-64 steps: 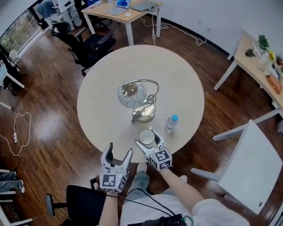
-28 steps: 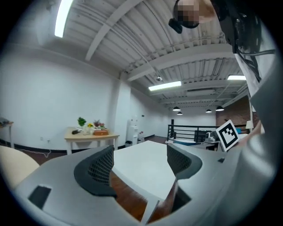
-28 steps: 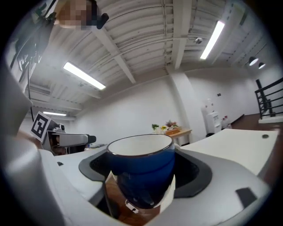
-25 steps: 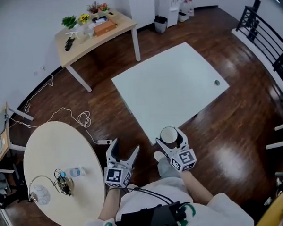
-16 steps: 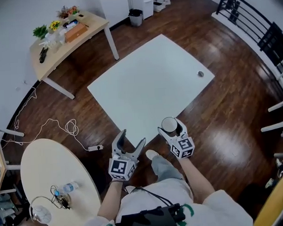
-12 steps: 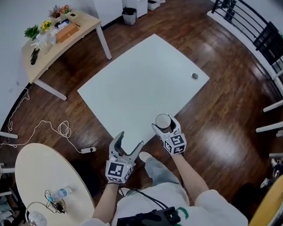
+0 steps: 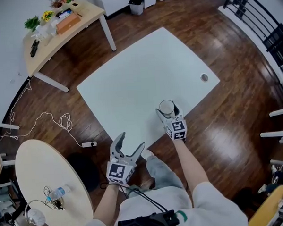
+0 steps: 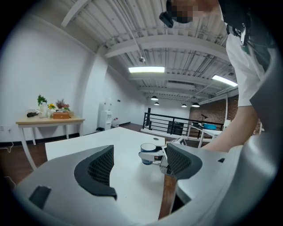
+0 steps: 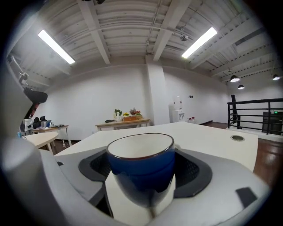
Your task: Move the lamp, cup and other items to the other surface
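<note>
A blue cup with a white inside sits between the pads of my right gripper, which is shut on it. In the right gripper view the cup fills the gap between both pads. It hangs low over the near edge of the white rectangular table; I cannot tell whether it touches. My left gripper is open and empty at the table's near corner, and its own view shows the cup ahead to the right. The lamp and a water bottle stand on the round beige table.
The white table has a cable hole near its right corner. A wooden desk with plants stands at the back left. A power strip and cable lie on the floor. A black railing runs along the right.
The person has turned from the round table to the white one. Both grippers have moved forward and down, and the cup now hangs over the white table's near edge.
</note>
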Tool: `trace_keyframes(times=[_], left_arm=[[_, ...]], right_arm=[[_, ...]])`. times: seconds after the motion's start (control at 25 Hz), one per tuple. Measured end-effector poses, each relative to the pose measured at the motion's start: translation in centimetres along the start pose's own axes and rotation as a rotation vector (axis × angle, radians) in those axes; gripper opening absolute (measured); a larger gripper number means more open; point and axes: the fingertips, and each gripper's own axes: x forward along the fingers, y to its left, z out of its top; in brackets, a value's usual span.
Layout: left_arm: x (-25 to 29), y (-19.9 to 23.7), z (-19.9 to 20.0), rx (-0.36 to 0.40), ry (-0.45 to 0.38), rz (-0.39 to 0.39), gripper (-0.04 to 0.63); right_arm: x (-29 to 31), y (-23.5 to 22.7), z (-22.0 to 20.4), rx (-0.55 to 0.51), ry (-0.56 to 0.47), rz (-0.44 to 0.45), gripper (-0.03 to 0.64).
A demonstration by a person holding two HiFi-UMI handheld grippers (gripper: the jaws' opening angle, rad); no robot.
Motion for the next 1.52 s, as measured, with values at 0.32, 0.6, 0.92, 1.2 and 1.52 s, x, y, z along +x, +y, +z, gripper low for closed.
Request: trace_keyframes(times=[0.32,0.6,0.92,1.2,1.52], left_arm=[[-0.4,0.6,-0.8,0.036,-0.005,0.002,0.377],[-2.0,0.5,0.4,0.028,-0.062,-0.012,0.379],[-5.8,-0.5,3.3,0.024,-0.091,-0.024,0.377],[-11.3,1.4,4.8,0.030,-0.166,0.068,0.377],[-21.6,5.7,3.9,0.046,-0.223,0.286,0.370]], right_arm=[[0.1,0.0,-1.7,-0.005,0.047,0.014,0.460],[-4.5,0.6,-0.8,-0.020,0.023,-0.021,0.460],[-11.8,5.8,4.5,0.004,-0.100,-0.007,0.460],[-15.2,13.7,10.4,0.011,-0.203,0.082,0.460],[-15.7,26.4,13.6,-0.038,-0.251,0.313,0.456]])
